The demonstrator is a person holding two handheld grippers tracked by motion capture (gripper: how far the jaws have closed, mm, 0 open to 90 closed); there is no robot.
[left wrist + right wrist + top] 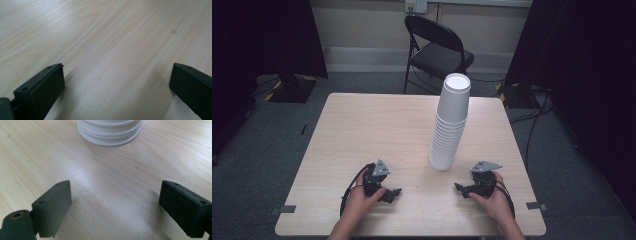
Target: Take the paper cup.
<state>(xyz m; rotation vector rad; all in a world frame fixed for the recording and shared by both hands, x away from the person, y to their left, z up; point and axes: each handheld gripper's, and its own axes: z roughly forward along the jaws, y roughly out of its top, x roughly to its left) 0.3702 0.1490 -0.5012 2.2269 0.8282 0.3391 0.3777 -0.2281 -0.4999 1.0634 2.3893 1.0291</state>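
Note:
A tall stack of white paper cups [450, 123] stands upside down on the light wooden table [372, 130], right of its middle. Its bottom rims [109, 132] show at the top of the right gripper view. My left gripper [396, 192] rests low on the table near the front edge, left of the stack, jaws wide apart over bare wood [117, 75]. My right gripper [458, 187] lies near the front right, just in front of the stack, jaws also wide apart with nothing between them [115, 200].
A black folding chair [437, 50] stands behind the table's far edge. Dark curtains hang at both sides. Cables trail over the grey floor at the right [532, 115]. Tape marks sit at the table's front corners [287, 209].

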